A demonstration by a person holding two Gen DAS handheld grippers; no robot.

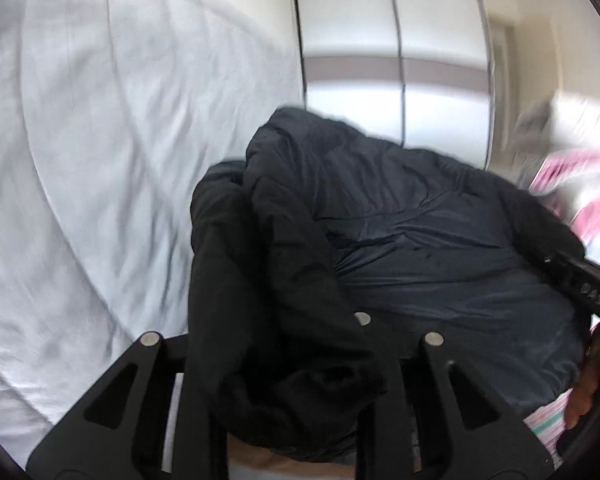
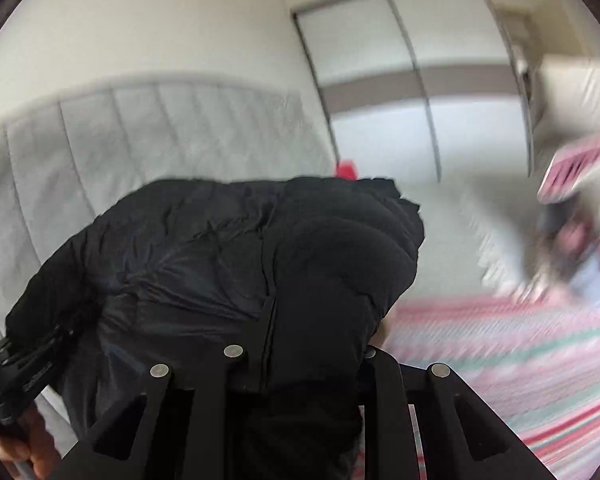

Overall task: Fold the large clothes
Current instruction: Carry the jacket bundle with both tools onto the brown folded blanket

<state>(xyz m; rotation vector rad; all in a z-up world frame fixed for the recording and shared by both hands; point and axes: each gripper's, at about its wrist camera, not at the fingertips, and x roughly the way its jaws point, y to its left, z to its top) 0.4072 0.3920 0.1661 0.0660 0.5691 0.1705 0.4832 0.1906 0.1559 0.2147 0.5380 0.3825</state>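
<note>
The black puffer jacket [image 1: 400, 240] hangs bunched in the air between both claws, the left claw [image 1: 290, 360] closed on a dark fold and the right claw [image 2: 300, 364] clamped on its quilted edge, above the white bedsheet [image 1: 100, 160] and a pink striped blanket [image 2: 520, 360].

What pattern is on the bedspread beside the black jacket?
Pink, white and teal stripes on the bedspread, clearest in the right wrist view, right of the black jacket.

Both wrist cameras sit close behind the bunched black jacket [image 1: 380, 232] [image 2: 228, 264], facing the wardrobe [image 1: 396, 60] [image 2: 416, 80], their shared background.
</note>
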